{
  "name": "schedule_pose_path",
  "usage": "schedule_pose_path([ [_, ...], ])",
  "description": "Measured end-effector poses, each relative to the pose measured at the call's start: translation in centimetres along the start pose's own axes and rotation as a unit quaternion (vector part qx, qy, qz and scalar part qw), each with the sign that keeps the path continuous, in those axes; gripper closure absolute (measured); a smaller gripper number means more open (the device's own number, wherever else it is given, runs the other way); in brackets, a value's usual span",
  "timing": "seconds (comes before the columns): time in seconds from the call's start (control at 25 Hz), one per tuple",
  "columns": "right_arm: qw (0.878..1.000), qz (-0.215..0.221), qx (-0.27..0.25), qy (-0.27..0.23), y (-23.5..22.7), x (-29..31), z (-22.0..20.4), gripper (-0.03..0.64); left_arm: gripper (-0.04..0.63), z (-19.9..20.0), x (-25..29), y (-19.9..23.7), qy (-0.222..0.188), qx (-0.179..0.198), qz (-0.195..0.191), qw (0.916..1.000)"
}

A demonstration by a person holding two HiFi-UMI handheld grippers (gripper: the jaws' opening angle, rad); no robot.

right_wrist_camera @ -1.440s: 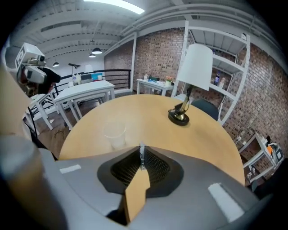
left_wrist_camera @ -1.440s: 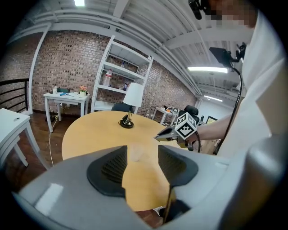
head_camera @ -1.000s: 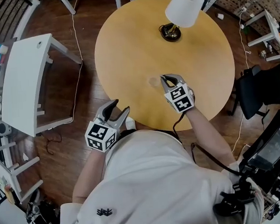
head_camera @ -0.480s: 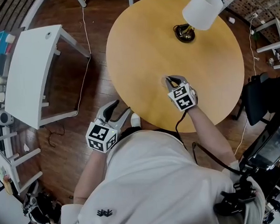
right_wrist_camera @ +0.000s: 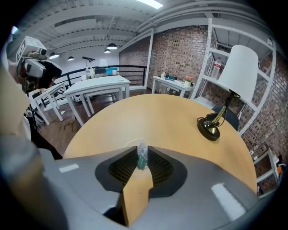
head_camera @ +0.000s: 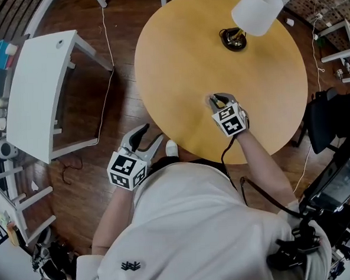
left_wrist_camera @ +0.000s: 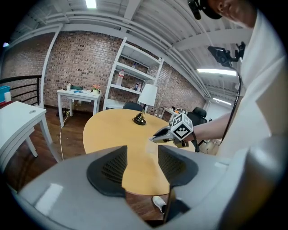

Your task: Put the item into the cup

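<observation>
Left gripper (head_camera: 151, 134), jaws apart, empty.

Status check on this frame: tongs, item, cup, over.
Left tongs open, empty, off the table. Right tongs opening, packet between them, at the clear cup rim. Lamp far across, not in the way.

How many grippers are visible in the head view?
2. The left gripper is beside the round table's near edge, above the floor, fingers apart. The right gripper is over the table, fingers opening with a small item between them.
</observation>
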State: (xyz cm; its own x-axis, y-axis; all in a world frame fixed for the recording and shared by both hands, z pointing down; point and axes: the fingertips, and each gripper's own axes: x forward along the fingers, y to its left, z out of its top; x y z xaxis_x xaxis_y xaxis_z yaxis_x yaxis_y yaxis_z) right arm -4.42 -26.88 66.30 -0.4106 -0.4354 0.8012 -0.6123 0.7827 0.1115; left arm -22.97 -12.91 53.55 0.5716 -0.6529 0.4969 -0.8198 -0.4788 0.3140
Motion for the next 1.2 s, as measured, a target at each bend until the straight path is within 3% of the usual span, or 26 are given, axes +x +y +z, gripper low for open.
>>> schedule_pose_path([
  [0.72, 0.998, -0.044, 0.046, -0.022, 0.5, -2.8, 0.2, 0.543, 0.410, -1.0, -0.5, 0.1, 0.002, 0.016, -0.039, 0.9991],
  [1.04, 0.994, -0.077, 0.064, -0.054, 2.9, -11.5, -0.8, 0.537, 0.410, -2.7, -0.9, -2.8, 0.007, 0.027, -0.073, 0.9969],
  [1.2, 0.990, -0.088, 0.079, -0.079, 4.3, -17.8, -2.6, 0.532, 0.410, -2.9, -2.1, -5.6, 0.001, 0.037, -0.070, 0.9969],
])
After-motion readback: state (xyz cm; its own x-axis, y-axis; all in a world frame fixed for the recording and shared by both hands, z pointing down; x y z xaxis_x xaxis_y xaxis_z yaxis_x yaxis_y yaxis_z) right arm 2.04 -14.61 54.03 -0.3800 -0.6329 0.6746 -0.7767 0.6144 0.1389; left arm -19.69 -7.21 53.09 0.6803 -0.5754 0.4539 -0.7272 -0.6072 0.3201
